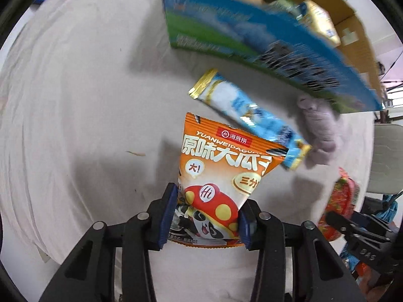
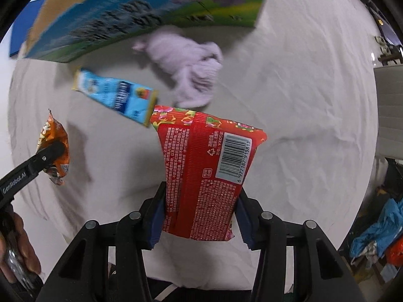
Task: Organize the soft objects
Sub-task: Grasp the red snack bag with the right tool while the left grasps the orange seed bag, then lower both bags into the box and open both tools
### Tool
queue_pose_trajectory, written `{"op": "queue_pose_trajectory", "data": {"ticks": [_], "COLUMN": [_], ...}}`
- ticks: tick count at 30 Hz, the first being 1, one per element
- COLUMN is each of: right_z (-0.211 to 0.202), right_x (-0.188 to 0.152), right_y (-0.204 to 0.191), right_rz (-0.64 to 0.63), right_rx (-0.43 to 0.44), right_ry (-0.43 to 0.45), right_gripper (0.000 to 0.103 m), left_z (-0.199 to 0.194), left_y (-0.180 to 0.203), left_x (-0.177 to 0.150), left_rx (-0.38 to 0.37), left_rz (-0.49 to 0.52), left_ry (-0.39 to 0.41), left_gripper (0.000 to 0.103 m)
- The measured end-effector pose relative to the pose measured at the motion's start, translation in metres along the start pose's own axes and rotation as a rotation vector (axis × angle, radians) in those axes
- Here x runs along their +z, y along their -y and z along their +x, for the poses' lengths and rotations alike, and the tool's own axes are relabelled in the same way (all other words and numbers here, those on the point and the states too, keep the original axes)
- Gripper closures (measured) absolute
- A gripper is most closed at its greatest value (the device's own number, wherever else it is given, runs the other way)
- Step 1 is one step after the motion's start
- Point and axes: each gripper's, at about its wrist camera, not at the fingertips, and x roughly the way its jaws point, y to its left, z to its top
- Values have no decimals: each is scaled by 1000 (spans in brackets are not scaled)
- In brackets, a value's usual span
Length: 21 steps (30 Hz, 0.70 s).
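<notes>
My left gripper (image 1: pixel 205 214) is shut on an orange snack bag (image 1: pixel 221 173) and holds it above the white cloth; the bag also shows in the right wrist view (image 2: pixel 54 146). My right gripper (image 2: pixel 199 216) is shut on a red snack bag (image 2: pixel 209 173), seen at the right edge of the left wrist view (image 1: pixel 340 201). A blue and gold packet (image 1: pixel 246 118) (image 2: pixel 115 95) and a pale purple cloth (image 2: pixel 191 70) (image 1: pixel 320 125) lie on the table beside an open blue and green cardboard box (image 1: pixel 264 40) (image 2: pixel 141 15).
A white wrinkled cloth (image 1: pixel 75 100) covers the table. The box holds a gold packet (image 1: pixel 320 20) and other items. A grey chair back (image 1: pixel 388 156) stands at the right. Blue and orange clutter (image 2: pixel 377 239) lies on the floor.
</notes>
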Motion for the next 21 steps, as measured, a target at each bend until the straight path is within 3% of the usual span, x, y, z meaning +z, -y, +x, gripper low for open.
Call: {"op": "queue_pose_trajectory", "data": {"ticks": [6,9,10,21], "right_z": [-54,-77,-86,-151], "right_x": [-12,-14,-17,-29], "right_y": [1,-6,-11,-26], "right_rz": [-43,-65,-73,-127], "right_rx": [-3,-2,-2,38], "right_ry": [63,94,107,193], "right_gripper": [52,52,52,52], "left_z": [-44,-68,-80,-125], "left_y": [28,31,29,32], "left_x": [-21,-10,7,23], "left_rx": [-62,-65,-65,-125], "left_rz": [8,34,45,67], "left_ry": [45,88,104,201], "left_gripper": [63,63,63,63]}}
